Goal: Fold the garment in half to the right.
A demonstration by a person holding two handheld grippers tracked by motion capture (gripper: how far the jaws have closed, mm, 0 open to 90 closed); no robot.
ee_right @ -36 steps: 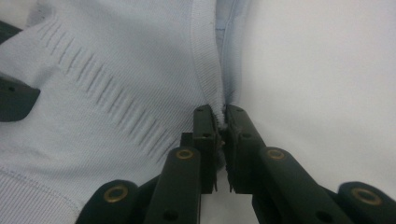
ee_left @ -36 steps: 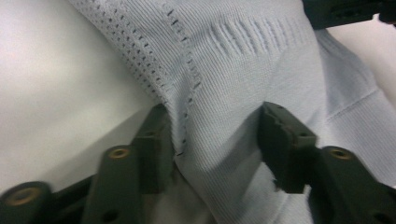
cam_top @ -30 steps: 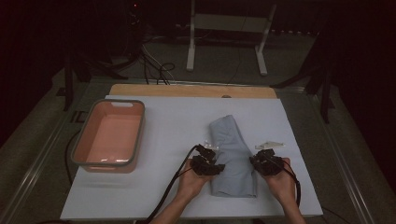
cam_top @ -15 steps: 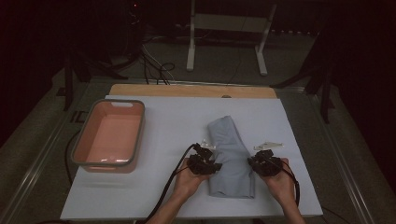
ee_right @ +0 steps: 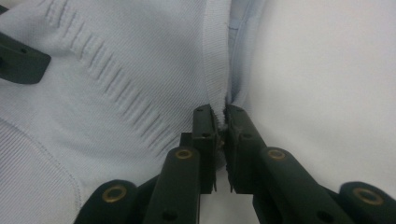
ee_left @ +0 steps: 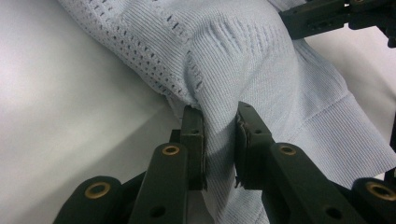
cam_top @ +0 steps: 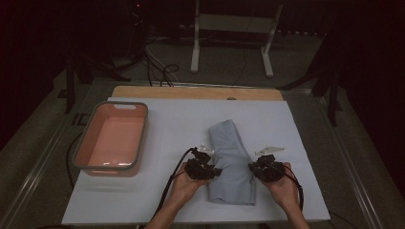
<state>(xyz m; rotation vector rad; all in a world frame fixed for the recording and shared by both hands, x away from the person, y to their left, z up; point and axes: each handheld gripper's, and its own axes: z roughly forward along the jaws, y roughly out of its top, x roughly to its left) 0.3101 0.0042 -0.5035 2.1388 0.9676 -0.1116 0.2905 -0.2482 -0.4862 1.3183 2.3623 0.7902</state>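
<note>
A pale blue knit garment (cam_top: 231,162) lies folded into a long strip near the front of the white board (cam_top: 167,119). My left gripper (cam_top: 215,171) is at its left edge. In the left gripper view the jaws (ee_left: 219,112) have just been closing and now pinch a raised fold of the knit (ee_left: 243,56). My right gripper (cam_top: 252,168) is at the garment's right edge. In the right gripper view it (ee_right: 219,112) is shut on the ribbed hem of the garment (ee_right: 116,70). Each gripper view catches the other gripper's black jaw tip across the cloth.
A pink tub with a grey rim (cam_top: 86,143) stands on the board's left side. A wooden strip (cam_top: 191,92) runs along the far edge. Behind the table are a metal stand (cam_top: 234,28) and floor cables. Black cables trail from both grippers toward the near edge.
</note>
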